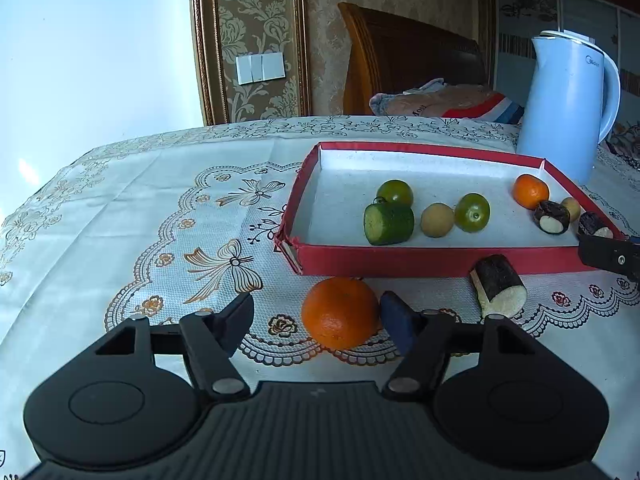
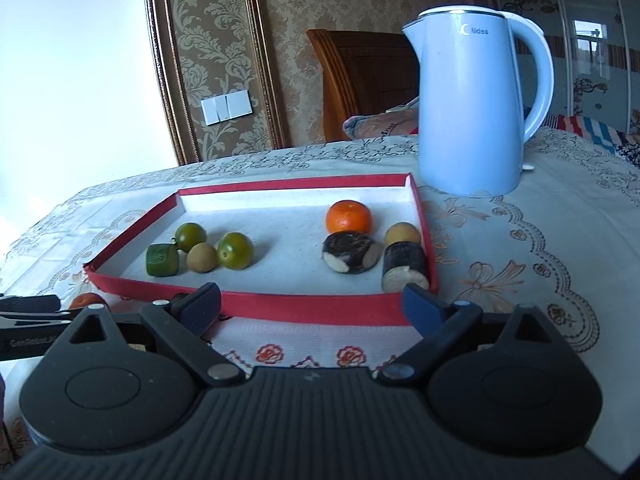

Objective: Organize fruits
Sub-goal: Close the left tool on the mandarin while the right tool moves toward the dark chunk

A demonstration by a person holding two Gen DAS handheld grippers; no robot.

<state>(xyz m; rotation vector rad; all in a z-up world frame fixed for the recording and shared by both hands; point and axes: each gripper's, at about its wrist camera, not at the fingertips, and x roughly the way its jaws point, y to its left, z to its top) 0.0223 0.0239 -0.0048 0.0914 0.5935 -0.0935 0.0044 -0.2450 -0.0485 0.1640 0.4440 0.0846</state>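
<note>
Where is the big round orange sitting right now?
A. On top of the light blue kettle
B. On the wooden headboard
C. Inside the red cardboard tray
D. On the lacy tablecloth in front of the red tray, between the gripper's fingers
D. The big round orange rests on the lacy tablecloth just outside the red cardboard tray's near wall, between the fingers of the left gripper.

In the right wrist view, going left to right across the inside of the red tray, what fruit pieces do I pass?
Green cylinder piece → tan round fruit → green round fruit → orange mandarin → far right, another tan round fruit, with a dark-skinned white-fleshed chunk in front of it. I skipped the pieces that overlap these.
</note>
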